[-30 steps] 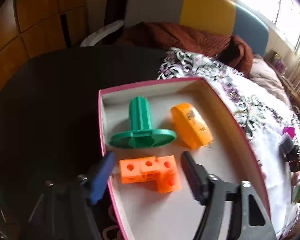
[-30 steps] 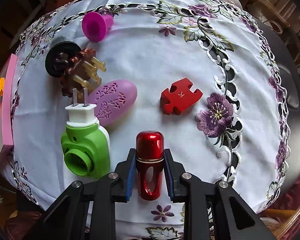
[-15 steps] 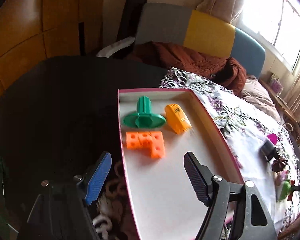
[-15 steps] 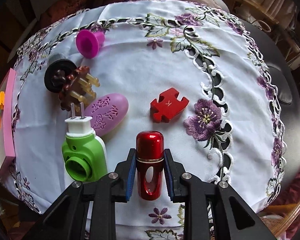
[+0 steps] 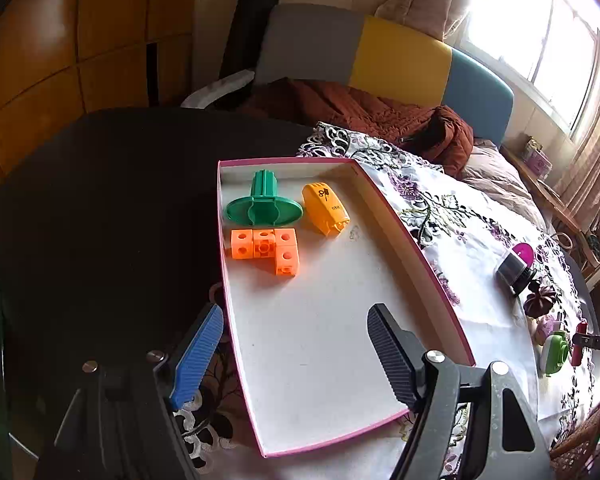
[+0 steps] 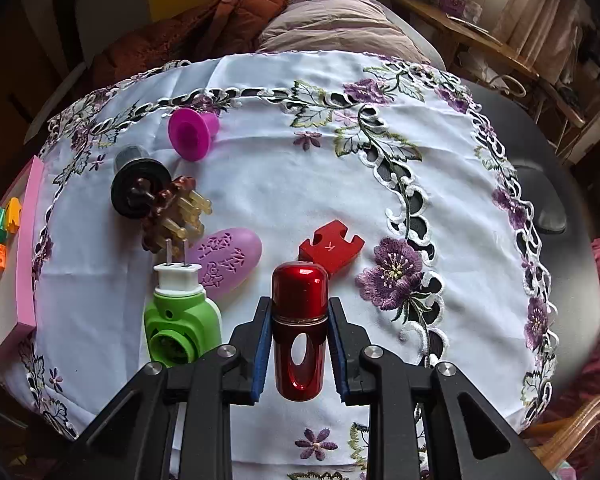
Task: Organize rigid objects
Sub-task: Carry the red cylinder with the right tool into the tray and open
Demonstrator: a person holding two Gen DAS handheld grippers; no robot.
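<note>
My right gripper (image 6: 299, 312) is shut on a red metal cylinder (image 6: 299, 312), held upright above the white embroidered cloth (image 6: 284, 184). On the cloth lie a green plug-in device (image 6: 182, 324), a purple oval piece (image 6: 228, 258), a red puzzle piece (image 6: 332, 246), a brown spiky piece (image 6: 172, 212), a black disc (image 6: 138, 186) and a magenta spool (image 6: 192, 132). My left gripper (image 5: 296, 340) stands open over the pink-rimmed box (image 5: 444, 280). The box holds a green flanged piece (image 5: 264, 204), an orange-yellow piece (image 5: 326, 208) and orange cubes (image 5: 266, 246).
The box (image 6: 26, 240) sits at the cloth's left edge on a dark round table (image 5: 100, 200). A chair with grey, yellow and blue panels (image 5: 380, 56) and a rust-brown blanket (image 5: 360, 112) stand behind. A wooden shelf (image 6: 480, 40) is at the far right.
My left gripper has drawn back and up from the box, so more of the box floor shows. My right gripper has lifted the red cylinder and tilted; the table objects look farther off.
</note>
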